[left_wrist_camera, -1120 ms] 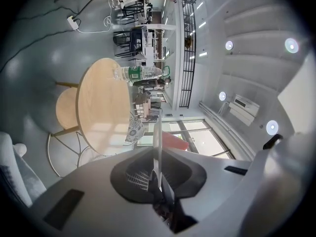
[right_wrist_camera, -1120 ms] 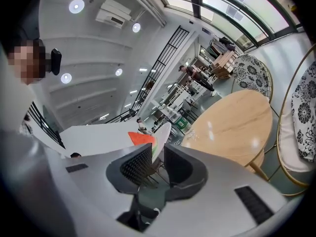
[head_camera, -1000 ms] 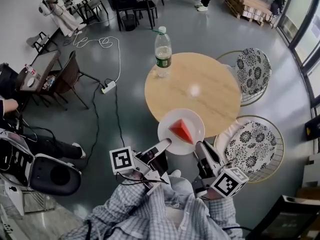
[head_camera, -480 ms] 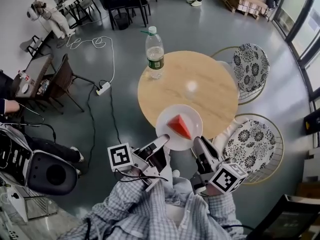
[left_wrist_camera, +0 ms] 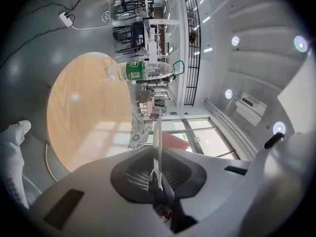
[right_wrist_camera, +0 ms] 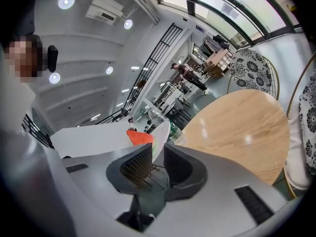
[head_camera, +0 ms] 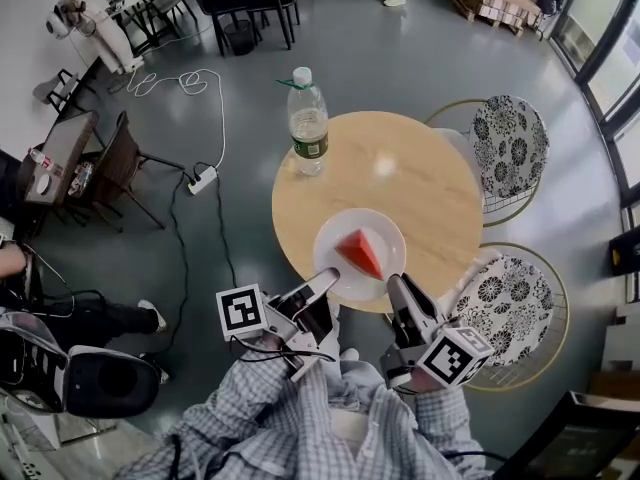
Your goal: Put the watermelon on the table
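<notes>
The left gripper (head_camera: 325,280) has its jaws drawn almost together, pinching the thin rim of a white round plate (head_camera: 338,232) at about the plate's 7 o'clock. In the left gripper view the rim runs edge-on straight down between the pads (left_wrist_camera: 156,168). The right gripper (head_camera: 394,286) takes the same rim at about 5 o'clock. Its jaws stand a little wider, with the plate's edge (right_wrist_camera: 160,139) caught against the ribbed pad. Neither gripper touches anything else.

On the plate, slightly right of centre, lies a red wedge of watermelon (head_camera: 361,253) with its point towards 11 o'clock. The plate hangs over the 6 o'clock edge of a round light-wood table (head_camera: 425,173), most of it above the wood and its near rim past the edge. Whether it already rests on the top cannot be told.

The step in hand looks like the carry-in. The next move calls for bringing the plate fully over the wood, lowering both sides level so the wedge does not slide, then parting both pairs of jaws.

A clear plastic water bottle with a green label (head_camera: 307,123) stands at the table's 10 o'clock, well apart from the plate. Two wire-framed chairs with black-and-white flowered cushions (head_camera: 508,140) sit at 2 and 4 o'clock.
</notes>
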